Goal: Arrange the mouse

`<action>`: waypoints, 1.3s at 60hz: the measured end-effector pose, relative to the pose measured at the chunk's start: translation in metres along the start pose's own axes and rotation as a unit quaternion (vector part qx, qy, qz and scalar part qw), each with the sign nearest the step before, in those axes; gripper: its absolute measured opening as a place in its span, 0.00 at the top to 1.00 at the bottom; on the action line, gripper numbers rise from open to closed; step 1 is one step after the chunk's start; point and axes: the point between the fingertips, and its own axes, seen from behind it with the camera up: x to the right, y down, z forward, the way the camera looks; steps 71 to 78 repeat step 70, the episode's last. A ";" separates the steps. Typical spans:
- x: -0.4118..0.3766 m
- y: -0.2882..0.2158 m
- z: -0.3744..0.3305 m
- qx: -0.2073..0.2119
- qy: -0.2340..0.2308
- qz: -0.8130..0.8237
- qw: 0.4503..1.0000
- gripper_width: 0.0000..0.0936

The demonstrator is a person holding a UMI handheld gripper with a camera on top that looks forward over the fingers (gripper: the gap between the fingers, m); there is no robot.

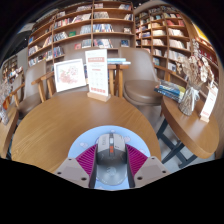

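A grey computer mouse [111, 158] with a red scroll wheel sits between my gripper's [111, 160] two fingers, with the pink pads [87, 157] pressing on both of its sides. It is held just above a light blue round mouse mat [110, 135] that lies on the near edge of a round wooden table [60, 125]. The mouse points away from me, toward the table's middle.
A white sign stand [98, 75] and a framed picture [69, 74] stand at the table's far edge. Chairs [140, 85] stand behind the table, a second table with books [190, 105] at the right, and bookshelves [95, 25] along the back.
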 end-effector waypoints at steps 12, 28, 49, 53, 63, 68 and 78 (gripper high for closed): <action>0.005 0.002 -0.002 0.019 0.012 -0.010 1.000 0.25; 0.002 -0.008 -0.094 0.049 0.029 -0.004 0.998 0.09; -0.043 0.054 -0.248 0.079 0.012 -0.036 0.996 0.09; -0.050 0.068 -0.257 0.074 0.004 -0.038 0.997 0.09; -0.057 0.075 -0.269 0.078 0.001 -0.043 0.996 0.09; -0.063 0.075 -0.273 0.081 -0.009 -0.043 0.996 0.09; -0.064 0.074 -0.274 0.082 -0.014 -0.041 0.996 0.09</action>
